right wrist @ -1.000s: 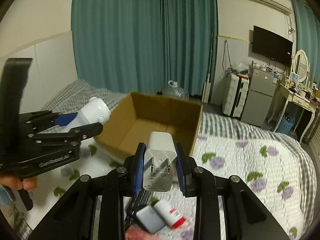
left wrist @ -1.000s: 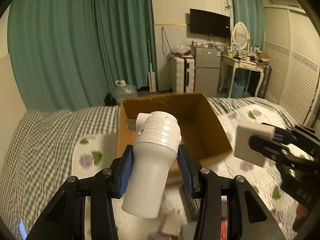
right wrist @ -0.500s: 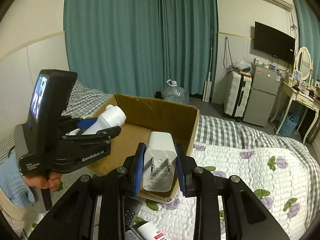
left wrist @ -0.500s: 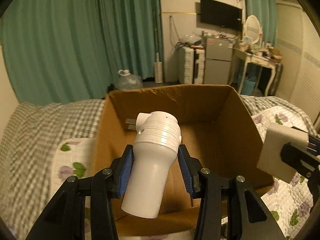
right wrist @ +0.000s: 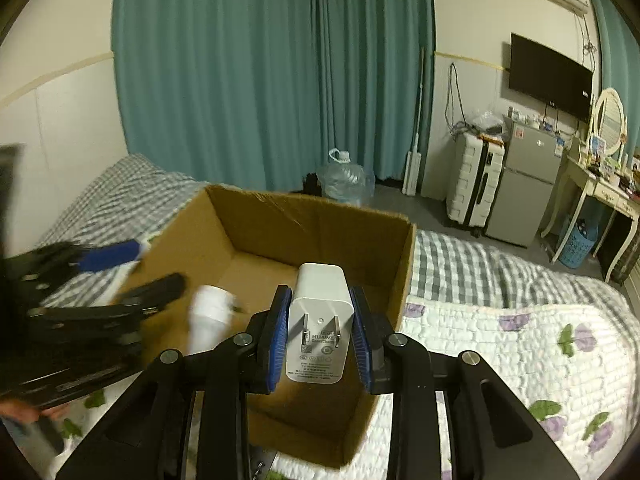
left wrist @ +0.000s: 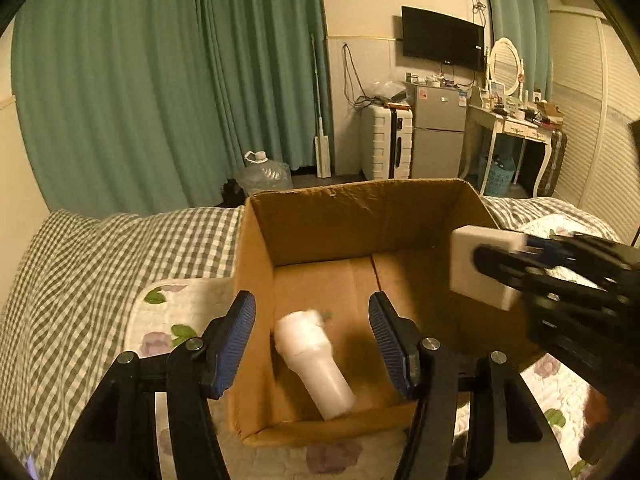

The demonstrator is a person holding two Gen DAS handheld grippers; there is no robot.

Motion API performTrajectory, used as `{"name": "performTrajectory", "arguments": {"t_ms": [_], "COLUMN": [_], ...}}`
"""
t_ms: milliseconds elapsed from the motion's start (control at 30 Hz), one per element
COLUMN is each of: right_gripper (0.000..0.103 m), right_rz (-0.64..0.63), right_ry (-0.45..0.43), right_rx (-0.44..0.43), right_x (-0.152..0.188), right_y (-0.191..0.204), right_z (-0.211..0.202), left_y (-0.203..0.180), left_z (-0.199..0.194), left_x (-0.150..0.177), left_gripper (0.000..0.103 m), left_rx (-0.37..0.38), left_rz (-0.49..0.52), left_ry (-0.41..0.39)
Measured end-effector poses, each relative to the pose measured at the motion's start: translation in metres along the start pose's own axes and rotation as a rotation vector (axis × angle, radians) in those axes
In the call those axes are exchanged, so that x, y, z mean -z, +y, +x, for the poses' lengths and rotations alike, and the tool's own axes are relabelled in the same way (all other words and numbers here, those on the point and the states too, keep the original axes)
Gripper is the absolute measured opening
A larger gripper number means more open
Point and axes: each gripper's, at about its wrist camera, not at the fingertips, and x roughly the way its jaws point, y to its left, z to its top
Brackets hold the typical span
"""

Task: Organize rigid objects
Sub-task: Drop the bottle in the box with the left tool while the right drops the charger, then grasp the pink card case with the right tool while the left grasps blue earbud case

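Note:
An open cardboard box (left wrist: 360, 216) stands on the bed; it also shows in the right wrist view (right wrist: 312, 212). My left gripper (left wrist: 312, 340) is open above the box's near left part. A white cylindrical device (left wrist: 316, 364) is inside the box below it, blurred; the right wrist view shows it too (right wrist: 210, 316). My right gripper (right wrist: 319, 330) is shut on a white charger plug (right wrist: 320, 320) over the box's near edge. In the left wrist view the charger (left wrist: 480, 264) is at the box's right side.
The bed has a checked sheet (left wrist: 100, 272) and a white floral quilt (right wrist: 520, 340). Behind are teal curtains (left wrist: 160, 80), a water jug (left wrist: 264, 172), a suitcase (left wrist: 384, 140), a small fridge (left wrist: 436, 132) and a dressing table (left wrist: 516, 128).
My left gripper has opened and let go of the white device, which has dropped into the box. My right gripper with the charger has moved over the box.

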Motion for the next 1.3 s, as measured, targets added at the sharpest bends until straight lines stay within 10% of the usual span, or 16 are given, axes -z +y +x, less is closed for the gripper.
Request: {"name": "performTrajectory", "arguments": {"t_ms": [100, 233, 600, 1000, 1100, 1300], "right_gripper": [0.031, 0.068, 0.069, 0.069, 0.091, 0.092], "right_rz": [0.013, -0.003, -0.048, -0.009, -0.018, -0.004], "right_ry": [0.019, -0.025, 0.027, 0.286, 0.348, 0.385], "right_rx": [0.0, 0.007, 0.006, -0.055, -0.083, -0.066], "right_x": [0.004, 0.001, 0.062, 0.173, 0.188, 0.2], "right_y": [0.0, 0.002, 0.008, 0.043, 0.057, 0.06], "right_z": [0.003, -0.036, -0.126, -0.1, -0.084, -0.064], "left_y": [0.003, 0.002, -0.02, -0.026, -0.025, -0.021], "left_z": [-0.011, -0.03, -0.06, -0.066, -0.069, -0.069], "left_x": [0.005, 0.011, 0.087, 0.172, 0.177, 0.178], "left_gripper": [0.062, 0.062, 0.062, 0.062, 0.062, 0.062], "left_rx": [-0.002, 0.009, 0.017, 0.002, -0.002, -0.008], "left_rz": [-0.026, -0.043, -0.011, -0.031, -0.026, -0.045], "left_ry": [-0.005, -0.004, 0.104, 0.224, 0.228, 0.23]}}
